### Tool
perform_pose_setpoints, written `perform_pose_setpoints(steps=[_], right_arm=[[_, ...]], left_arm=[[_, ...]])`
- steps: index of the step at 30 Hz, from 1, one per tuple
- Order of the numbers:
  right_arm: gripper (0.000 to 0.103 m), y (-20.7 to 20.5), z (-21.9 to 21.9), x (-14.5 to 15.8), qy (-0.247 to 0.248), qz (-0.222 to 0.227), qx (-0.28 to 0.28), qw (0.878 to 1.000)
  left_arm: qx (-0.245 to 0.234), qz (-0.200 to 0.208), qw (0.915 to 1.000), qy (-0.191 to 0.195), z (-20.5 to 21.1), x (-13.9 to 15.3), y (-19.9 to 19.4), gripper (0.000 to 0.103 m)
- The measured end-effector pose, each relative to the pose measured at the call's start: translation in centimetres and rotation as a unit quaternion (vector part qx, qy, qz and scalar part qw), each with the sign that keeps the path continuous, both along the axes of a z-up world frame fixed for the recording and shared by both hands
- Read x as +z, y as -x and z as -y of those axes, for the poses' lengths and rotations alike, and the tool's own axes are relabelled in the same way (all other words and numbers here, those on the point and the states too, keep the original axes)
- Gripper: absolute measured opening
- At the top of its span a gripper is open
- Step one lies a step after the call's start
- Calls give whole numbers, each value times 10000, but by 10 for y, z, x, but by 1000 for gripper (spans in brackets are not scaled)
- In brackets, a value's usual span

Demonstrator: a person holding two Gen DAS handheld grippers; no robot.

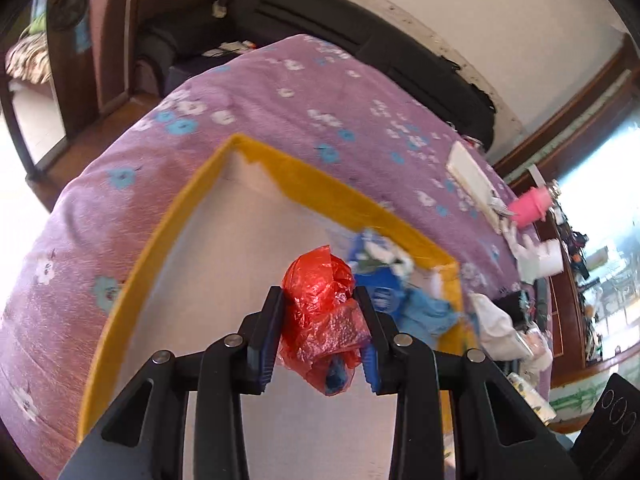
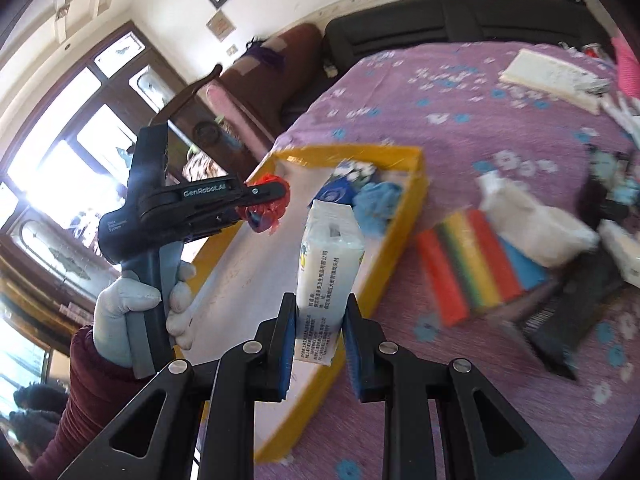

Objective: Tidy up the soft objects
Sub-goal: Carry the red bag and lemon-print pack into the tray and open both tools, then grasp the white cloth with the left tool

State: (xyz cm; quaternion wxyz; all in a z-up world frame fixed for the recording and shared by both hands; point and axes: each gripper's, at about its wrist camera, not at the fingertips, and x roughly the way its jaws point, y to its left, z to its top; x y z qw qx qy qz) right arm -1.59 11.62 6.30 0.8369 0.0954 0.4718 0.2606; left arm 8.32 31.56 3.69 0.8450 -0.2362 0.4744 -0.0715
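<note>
My left gripper [image 1: 319, 300] is shut on a crumpled red plastic bag [image 1: 320, 312] and holds it over the white floor of the yellow-rimmed box [image 1: 328, 188]. It also shows in the right wrist view [image 2: 276, 200], above the box [image 2: 416, 192]. My right gripper [image 2: 320, 312] is shut on a white tissue pack [image 2: 330, 256], upright over the box's near side. A blue packet [image 1: 380, 280] and a light blue cloth [image 1: 428, 312] lie in the box's far corner.
The box sits on a purple flowered bedspread [image 2: 460, 128]. A rainbow-striped sponge [image 2: 476, 260], a white bag [image 2: 532, 228] and dark items lie to its right. A white flat box [image 2: 552, 76] and a pink object [image 1: 528, 206] lie farther off.
</note>
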Motion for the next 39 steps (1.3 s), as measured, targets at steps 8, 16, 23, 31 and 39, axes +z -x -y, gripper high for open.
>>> perform_pose_setpoints(steps=[8, 16, 23, 31, 39], right_arm=[[25, -41, -38, -28, -26, -532, 211, 9984], [37, -70, -46, -40, -201, -838, 68, 9963], [46, -50, -5, -10, -368, -474, -188, 9980], [81, 16, 109, 42, -68, 656, -1253, 9899], [85, 79, 242, 18, 146, 584, -2653, 9623]], left_arm=[[299, -38, 9995, 77, -21, -13, -12, 40], [293, 417, 9987, 18, -16, 9, -3, 64], [310, 994, 9945, -98, -7, 47, 37, 74], [-454, 1376, 9883, -475, 54, 74, 79, 82], [-1374, 1046, 9838, -480, 148, 55, 86, 82]])
